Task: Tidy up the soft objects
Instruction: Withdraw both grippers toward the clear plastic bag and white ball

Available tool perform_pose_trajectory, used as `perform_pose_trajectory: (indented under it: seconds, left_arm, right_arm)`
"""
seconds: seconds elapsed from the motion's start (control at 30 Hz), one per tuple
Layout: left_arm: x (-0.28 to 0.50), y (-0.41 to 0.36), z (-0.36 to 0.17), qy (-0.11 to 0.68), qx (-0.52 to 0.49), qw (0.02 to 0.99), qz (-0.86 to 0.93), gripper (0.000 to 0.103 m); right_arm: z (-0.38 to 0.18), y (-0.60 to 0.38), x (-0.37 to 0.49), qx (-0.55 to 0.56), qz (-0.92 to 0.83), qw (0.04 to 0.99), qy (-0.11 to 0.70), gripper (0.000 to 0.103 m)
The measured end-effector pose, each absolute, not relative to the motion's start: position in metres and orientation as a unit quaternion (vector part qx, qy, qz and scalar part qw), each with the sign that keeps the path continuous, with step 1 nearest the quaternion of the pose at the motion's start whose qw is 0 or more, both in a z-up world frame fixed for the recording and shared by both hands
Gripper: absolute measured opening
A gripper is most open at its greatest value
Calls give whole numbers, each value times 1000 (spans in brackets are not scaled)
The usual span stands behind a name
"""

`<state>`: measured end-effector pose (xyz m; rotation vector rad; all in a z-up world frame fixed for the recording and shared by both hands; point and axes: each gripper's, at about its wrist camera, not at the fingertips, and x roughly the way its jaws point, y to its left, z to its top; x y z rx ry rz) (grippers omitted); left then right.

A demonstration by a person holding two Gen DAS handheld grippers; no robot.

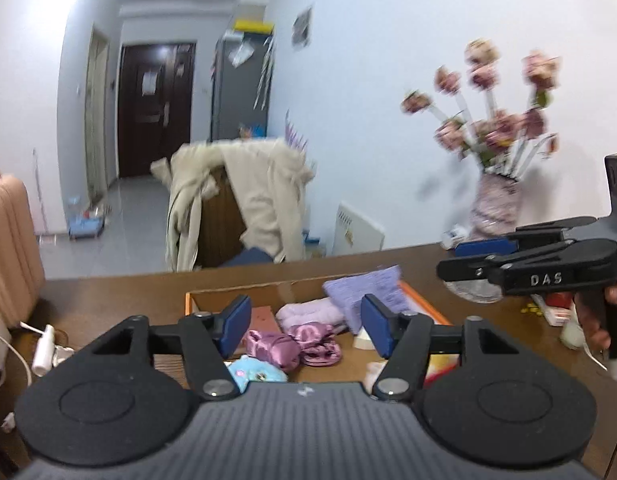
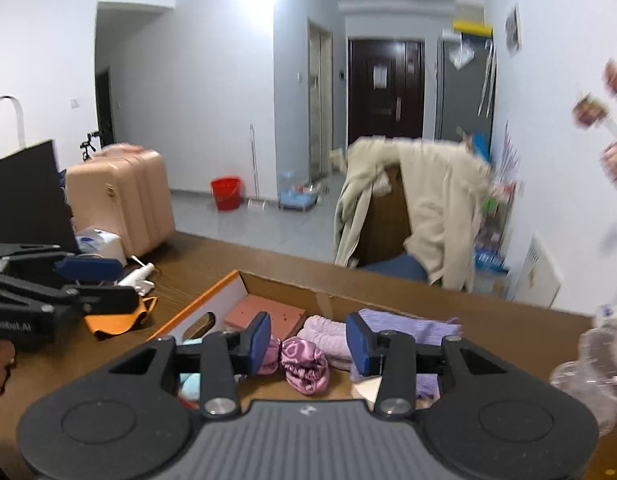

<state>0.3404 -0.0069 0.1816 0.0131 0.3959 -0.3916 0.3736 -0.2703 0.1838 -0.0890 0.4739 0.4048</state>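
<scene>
An open cardboard box (image 1: 212, 294) (image 2: 244, 286) with orange sides sits on the brown table. Inside lie a shiny pink satin piece (image 1: 292, 342) (image 2: 304, 364), a pale pink fluffy cloth (image 1: 308, 312) (image 2: 328, 332), a lilac towel (image 1: 368, 290) (image 2: 404, 324), a light blue plush item (image 1: 256, 370) and a reddish flat pad (image 2: 264, 314). My left gripper (image 1: 306, 326) hovers open above the box with nothing between its pads. My right gripper (image 2: 308, 342) is also open and empty over the box. Each gripper shows in the other's view, at the right edge (image 1: 480, 258) and the left edge (image 2: 96, 280).
A vase of pink flowers (image 1: 496, 204) stands at the table's right, with small bottles (image 1: 568, 328) near it. An orange cloth (image 2: 116, 318) and a white device with cable (image 1: 44, 346) lie left of the box. Behind the table stand a coat-draped chair (image 1: 244, 200) and a pink suitcase (image 2: 124, 196).
</scene>
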Motion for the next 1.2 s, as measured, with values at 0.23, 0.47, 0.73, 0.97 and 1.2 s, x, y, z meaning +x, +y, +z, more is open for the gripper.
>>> perform_pose_trajectory:
  seconds: [0.23, 0.47, 0.73, 0.97, 1.2]
  left_arm:
    - [237, -6, 185, 147, 15, 969, -199, 76]
    - [157, -5, 152, 127, 6, 976, -179, 86]
    - [119, 3, 99, 170, -26, 974, -147, 86]
    - [115, 9, 75, 192, -23, 974, -120, 89]
    - [156, 2, 63, 222, -30, 966, -127, 89]
  right_arm:
    - [194, -294, 263, -51, 199, 963, 172, 55]
    - [158, -302, 167, -36, 201, 970, 132, 62]
    - [95, -309, 112, -2, 181, 971, 156, 68]
    - [65, -309, 104, 8, 150, 972, 182, 68]
    - [56, -302, 142, 17, 146, 966, 212, 68]
